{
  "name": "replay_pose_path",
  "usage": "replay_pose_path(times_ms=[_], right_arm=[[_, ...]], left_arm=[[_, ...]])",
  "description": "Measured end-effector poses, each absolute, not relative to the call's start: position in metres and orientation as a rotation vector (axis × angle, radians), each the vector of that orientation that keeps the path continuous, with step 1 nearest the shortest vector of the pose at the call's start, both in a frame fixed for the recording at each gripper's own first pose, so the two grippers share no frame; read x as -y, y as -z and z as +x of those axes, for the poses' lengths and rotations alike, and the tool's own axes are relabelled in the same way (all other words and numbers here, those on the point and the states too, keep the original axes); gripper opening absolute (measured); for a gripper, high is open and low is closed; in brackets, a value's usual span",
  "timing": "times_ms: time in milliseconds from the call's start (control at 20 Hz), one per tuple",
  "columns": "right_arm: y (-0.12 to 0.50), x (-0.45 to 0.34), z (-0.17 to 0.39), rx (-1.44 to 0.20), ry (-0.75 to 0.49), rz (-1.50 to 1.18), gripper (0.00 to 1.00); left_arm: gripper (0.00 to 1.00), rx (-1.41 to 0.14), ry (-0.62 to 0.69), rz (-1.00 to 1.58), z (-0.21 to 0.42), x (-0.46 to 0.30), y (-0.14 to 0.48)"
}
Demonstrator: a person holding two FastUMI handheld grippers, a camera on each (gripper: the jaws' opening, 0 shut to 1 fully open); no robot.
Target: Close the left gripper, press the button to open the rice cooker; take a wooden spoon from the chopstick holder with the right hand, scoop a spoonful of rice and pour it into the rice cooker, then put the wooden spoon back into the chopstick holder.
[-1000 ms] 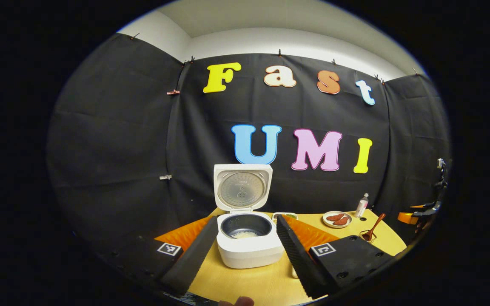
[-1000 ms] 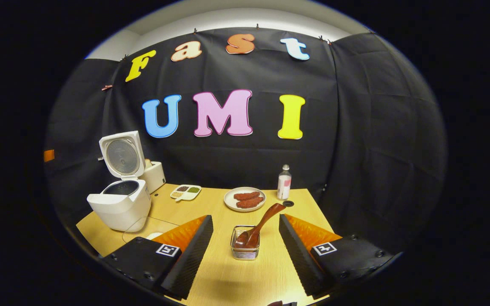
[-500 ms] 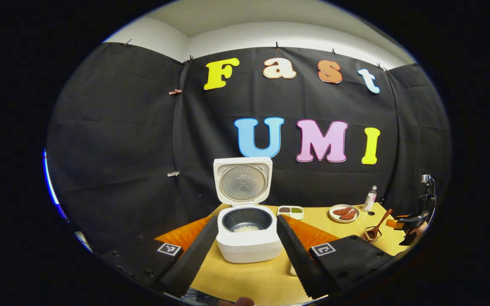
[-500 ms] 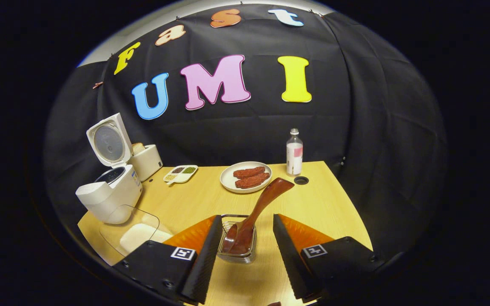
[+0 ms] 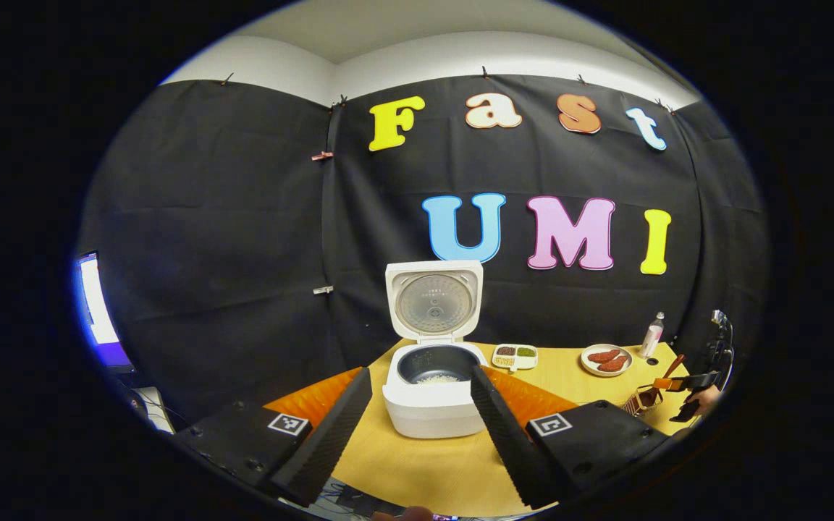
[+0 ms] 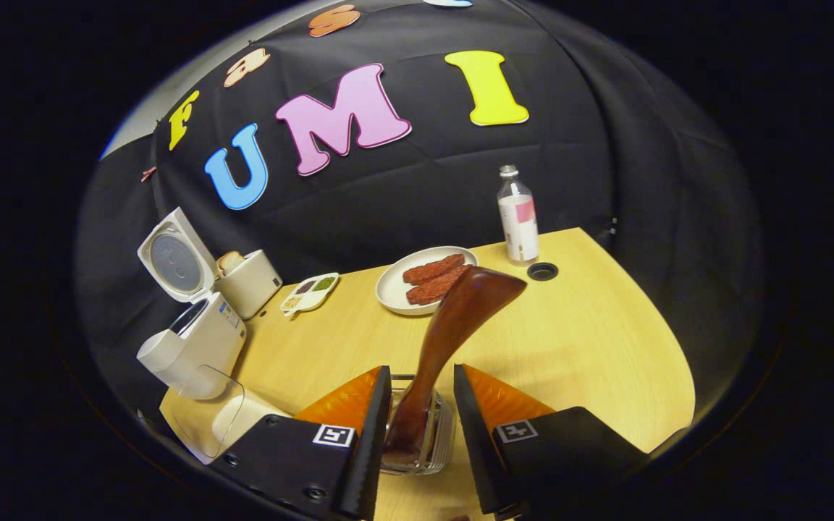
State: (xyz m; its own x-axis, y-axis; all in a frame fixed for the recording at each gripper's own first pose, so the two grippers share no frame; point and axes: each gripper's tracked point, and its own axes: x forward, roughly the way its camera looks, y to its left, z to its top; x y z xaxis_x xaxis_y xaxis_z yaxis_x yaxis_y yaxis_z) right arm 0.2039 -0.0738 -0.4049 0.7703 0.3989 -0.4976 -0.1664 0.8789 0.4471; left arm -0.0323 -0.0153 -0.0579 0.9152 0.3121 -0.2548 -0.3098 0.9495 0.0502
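Observation:
The white rice cooker (image 5: pixel 435 412) stands open, lid (image 5: pixel 434 300) upright, with a little rice in its dark pot. My left gripper (image 5: pixel 420 373) is open and held back from the cooker with nothing between its fingers. In the right gripper view, the wooden spoon (image 6: pixel 471 293) stands bowl-down in the chopstick holder (image 6: pixel 444 443). My right gripper (image 6: pixel 422 370) is open, one finger on each side of the spoon's handle, with a thin gap to it. The left gripper view shows that gripper (image 5: pixel 686 382) far right by the holder (image 5: pixel 641 399).
A clear tub of rice (image 6: pixel 218 423) sits in front of the cooker (image 6: pixel 192 340). Farther back are a white box with bread (image 6: pixel 249 284), a divided seasoning tray (image 6: pixel 308 293), a plate of sausages (image 6: pixel 395 289) and a bottle (image 6: pixel 518 217). A lit screen (image 5: pixel 95 307) shows far left.
My right gripper has come down over the holder and its fingers have narrowed around the spoon's handle. My left gripper has drawn back from the cooker, staying open.

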Motion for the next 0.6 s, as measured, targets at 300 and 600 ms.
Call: replay_pose_path(times_ms=[300,600], right_arm=[[0.403,0.074,0.207,-0.564,-0.35,0.294,0.31],[0.399,0.071,0.191,-0.593,-0.376,0.282,0.29]], left_arm=[[0.95,-0.272,-0.36,0.001,-0.047,0.01,0.06],[0.95,-0.283,-0.384,-0.033,-0.062,-0.002,0.066]])
